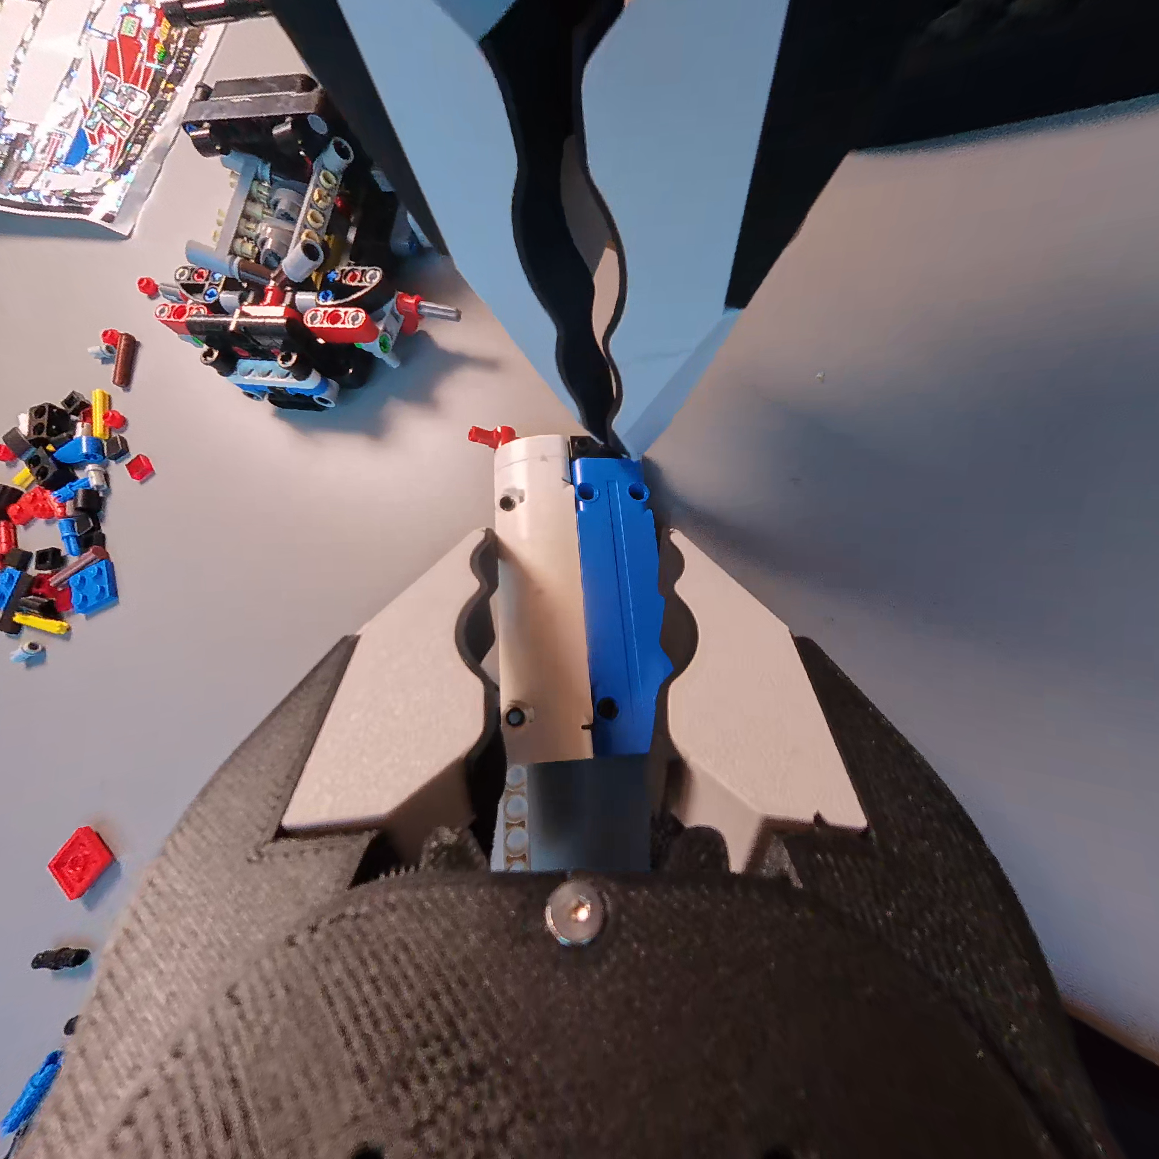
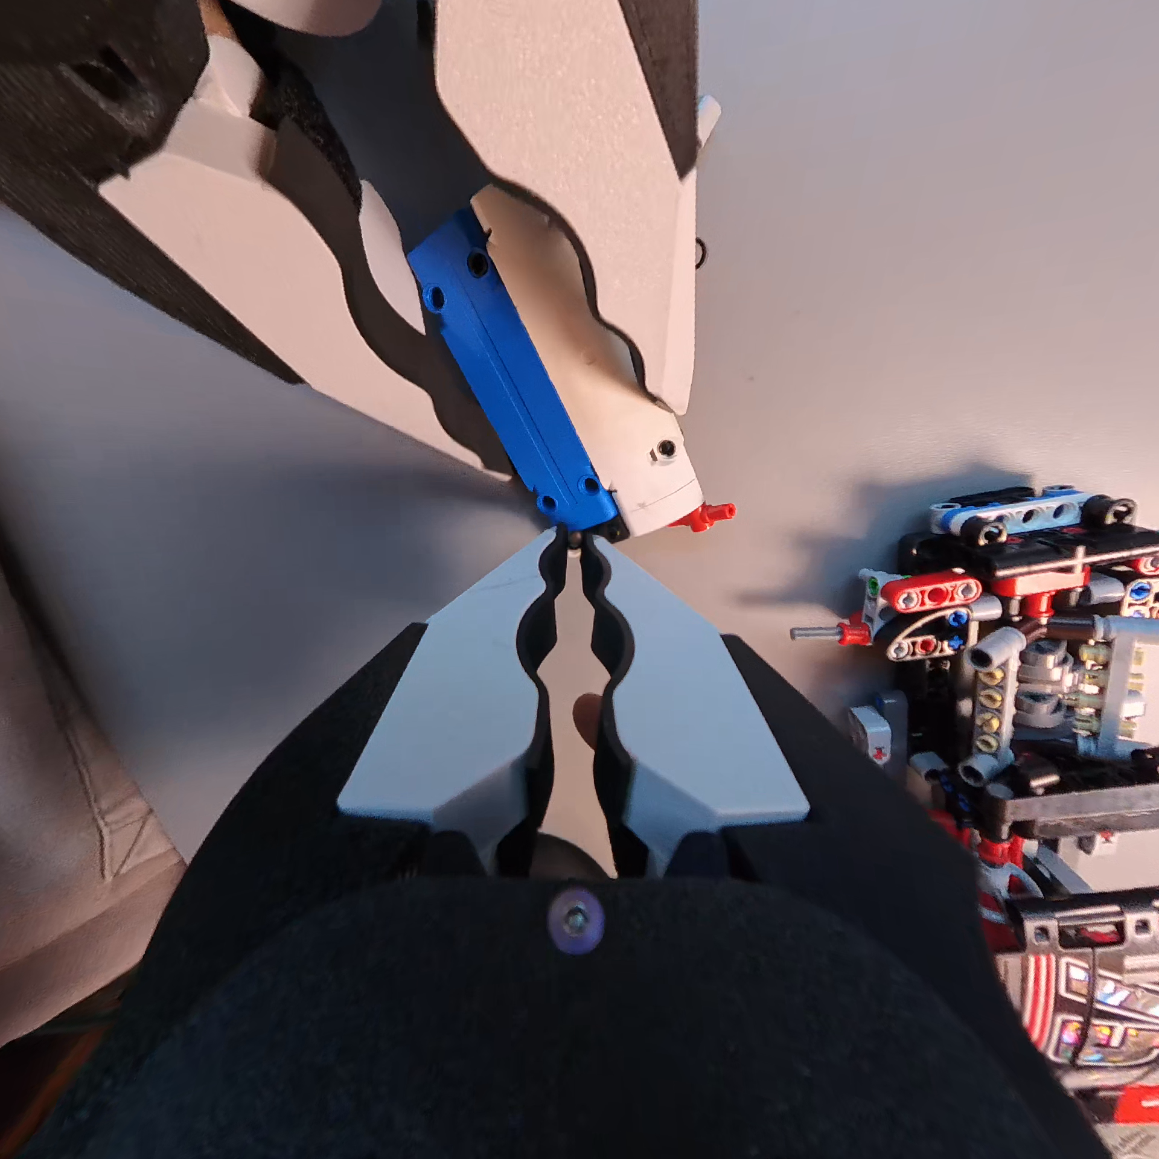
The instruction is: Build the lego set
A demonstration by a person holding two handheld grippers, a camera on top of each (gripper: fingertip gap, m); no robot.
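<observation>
Left gripper (image 1: 577,552) clenched on blue-and-white panel assembly (image 1: 577,596), right gripper (image 2: 572,539) pinching small black piece (image 2: 574,540) at its end.

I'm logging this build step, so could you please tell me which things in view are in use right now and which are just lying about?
In use:
left gripper
right gripper
blue and white panel piece
small black pin

Lying about:
chassis
loose parts pile
red plate
booklet
</observation>
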